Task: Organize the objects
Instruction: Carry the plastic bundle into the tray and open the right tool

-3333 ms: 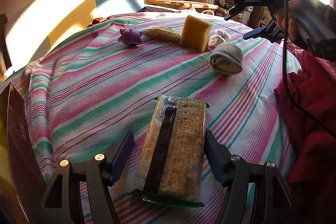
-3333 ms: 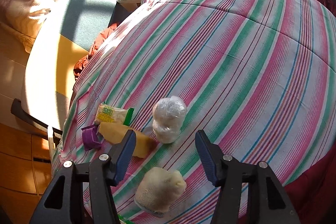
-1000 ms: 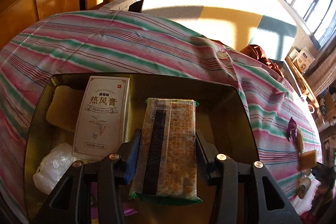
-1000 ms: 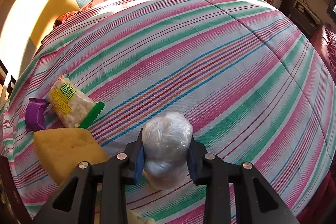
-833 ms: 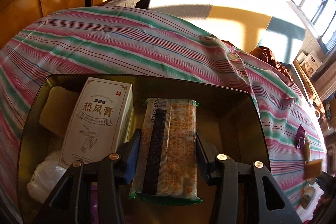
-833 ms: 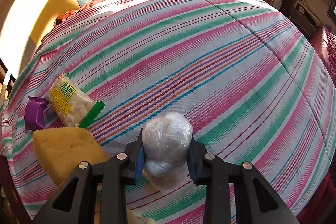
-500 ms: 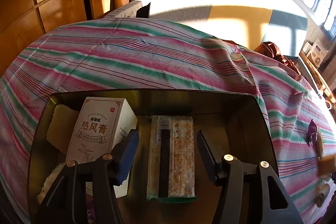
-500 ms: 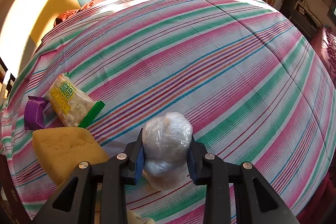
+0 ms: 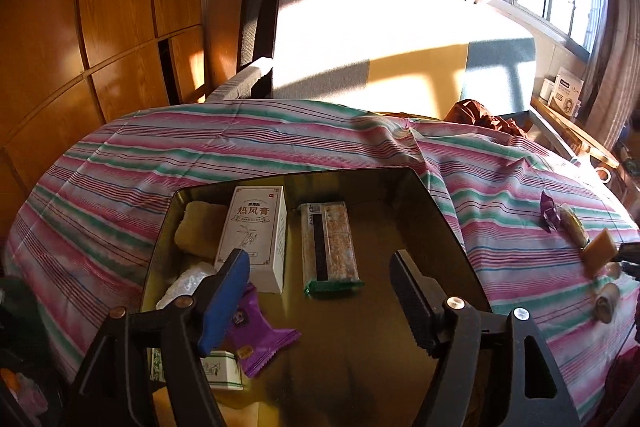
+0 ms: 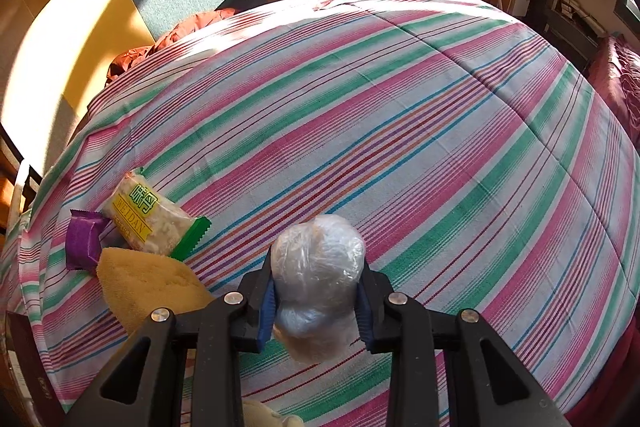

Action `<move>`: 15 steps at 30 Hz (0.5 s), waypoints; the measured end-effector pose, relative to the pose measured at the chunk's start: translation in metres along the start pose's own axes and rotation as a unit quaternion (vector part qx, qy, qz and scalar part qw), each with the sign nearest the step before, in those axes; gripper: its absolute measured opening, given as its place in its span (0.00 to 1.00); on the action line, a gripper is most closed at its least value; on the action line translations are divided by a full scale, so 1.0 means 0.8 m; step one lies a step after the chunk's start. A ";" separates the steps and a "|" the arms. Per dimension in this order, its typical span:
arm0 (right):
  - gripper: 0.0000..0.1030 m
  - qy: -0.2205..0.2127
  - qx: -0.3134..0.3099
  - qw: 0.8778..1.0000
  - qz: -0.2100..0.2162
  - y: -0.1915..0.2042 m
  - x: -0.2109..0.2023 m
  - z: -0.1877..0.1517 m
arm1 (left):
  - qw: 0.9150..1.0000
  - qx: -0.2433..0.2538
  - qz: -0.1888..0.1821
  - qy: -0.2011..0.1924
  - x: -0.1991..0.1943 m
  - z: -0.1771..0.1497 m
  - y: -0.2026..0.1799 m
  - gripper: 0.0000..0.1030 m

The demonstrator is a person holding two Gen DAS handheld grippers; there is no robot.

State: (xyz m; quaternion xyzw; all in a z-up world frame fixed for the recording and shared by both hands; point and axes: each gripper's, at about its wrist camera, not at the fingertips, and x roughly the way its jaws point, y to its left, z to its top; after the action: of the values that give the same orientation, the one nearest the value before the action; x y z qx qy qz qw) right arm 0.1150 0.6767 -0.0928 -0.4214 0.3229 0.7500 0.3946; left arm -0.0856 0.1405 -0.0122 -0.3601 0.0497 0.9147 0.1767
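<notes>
Plastic wrap crinkles round the soft bundle (image 10: 316, 277), and the right gripper (image 10: 316, 301) is squeezing it by its sides, low over the striped bed (image 10: 400, 131). It looks light and squashy, so a gentle hold round the middle should do. Just past it lie a yellow sponge (image 10: 148, 281), a snack bag (image 10: 150, 221) and a purple packet (image 10: 82, 241). Over at the gold tray (image 9: 432, 211), the left gripper (image 9: 320, 291) hangs spread wide with nothing in it. The cracker pack (image 9: 328, 245) lies flat inside, beside a white box (image 9: 254, 235).
</notes>
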 end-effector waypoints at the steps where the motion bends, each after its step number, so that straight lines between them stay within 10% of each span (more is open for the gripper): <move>1: 0.31 -0.006 0.002 1.000 0.002 0.000 -0.004 0.000 | 1.000 0.000 0.001 -0.002 -0.007 -0.003 0.001 0.72; 15: 0.31 -0.067 0.016 0.998 0.003 -0.004 -0.036 0.002 | 1.000 -0.005 -0.003 0.003 -0.040 -0.040 0.013 0.77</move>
State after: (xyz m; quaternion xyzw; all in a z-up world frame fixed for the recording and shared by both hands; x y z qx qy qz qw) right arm 0.1269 0.6707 -0.0674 -0.3632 0.3090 0.7721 0.4201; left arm -0.0470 0.1145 -0.0146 -0.3635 0.0445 0.9134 0.1778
